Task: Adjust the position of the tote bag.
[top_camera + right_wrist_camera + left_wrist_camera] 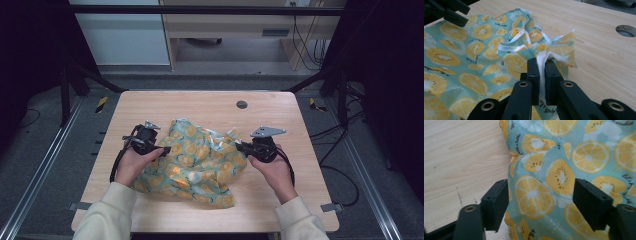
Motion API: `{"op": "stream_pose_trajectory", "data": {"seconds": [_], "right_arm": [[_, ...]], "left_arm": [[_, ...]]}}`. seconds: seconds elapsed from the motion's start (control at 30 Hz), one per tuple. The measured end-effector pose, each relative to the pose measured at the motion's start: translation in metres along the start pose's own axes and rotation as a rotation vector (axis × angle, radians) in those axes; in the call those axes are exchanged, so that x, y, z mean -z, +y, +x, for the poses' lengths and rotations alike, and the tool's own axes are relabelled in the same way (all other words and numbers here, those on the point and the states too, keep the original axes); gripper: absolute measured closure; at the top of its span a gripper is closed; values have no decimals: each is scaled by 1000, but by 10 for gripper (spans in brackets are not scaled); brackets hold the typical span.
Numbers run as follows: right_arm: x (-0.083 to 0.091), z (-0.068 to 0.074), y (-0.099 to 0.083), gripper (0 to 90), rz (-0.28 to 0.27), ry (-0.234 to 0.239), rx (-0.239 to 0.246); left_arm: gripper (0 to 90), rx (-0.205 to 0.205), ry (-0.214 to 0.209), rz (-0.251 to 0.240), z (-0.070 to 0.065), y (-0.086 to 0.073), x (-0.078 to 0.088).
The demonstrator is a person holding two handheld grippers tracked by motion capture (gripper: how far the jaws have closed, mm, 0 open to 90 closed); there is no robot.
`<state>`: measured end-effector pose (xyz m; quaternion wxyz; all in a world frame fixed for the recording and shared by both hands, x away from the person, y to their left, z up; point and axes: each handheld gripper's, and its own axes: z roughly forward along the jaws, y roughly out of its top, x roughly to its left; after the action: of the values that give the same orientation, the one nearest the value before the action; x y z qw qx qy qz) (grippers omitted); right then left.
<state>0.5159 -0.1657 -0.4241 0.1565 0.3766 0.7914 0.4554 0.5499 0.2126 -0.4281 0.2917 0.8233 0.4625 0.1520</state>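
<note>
Pinching the white-edged hem of our fruit-print cloth (486, 65) in our right gripper (542, 67), jaws pressed on it, our left gripper (540, 202) jaws spread over the cloth's left edge, cloth crumpled mid-table (280, 107).

Both forearms come in from the bottom, sleeves in a pale cream. The left gripper (159, 150) points inward with its jaws standing apart, while the right gripper (242, 147) faces it from the other side, jaws pinched nearly together.
</note>
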Motion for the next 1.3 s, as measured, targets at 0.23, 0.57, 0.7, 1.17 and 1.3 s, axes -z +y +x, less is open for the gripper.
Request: {"op": "stream_pose_trajectory", "data": {"seconds": [0.23,0.57,0.7,1.17,1.3], "right_arm": [[0,0,0,853,-1,0,-2],[-1,0,-1,853,3,5,-4],[0,-1,-1,854,0,5,-5],[18,2,10,890,-50,-24,29],[35,8,20,896,-92,-47,68]], "left_arm": [[474,3,-14,35,3,-2,-4],[745,-20,-49,53,2,-6,-7],[827,-27,-65,61,1,-6,-9],[900,-71,22,-124,1,-14,29],[900,-81,68,-204,0,-23,52]]}}
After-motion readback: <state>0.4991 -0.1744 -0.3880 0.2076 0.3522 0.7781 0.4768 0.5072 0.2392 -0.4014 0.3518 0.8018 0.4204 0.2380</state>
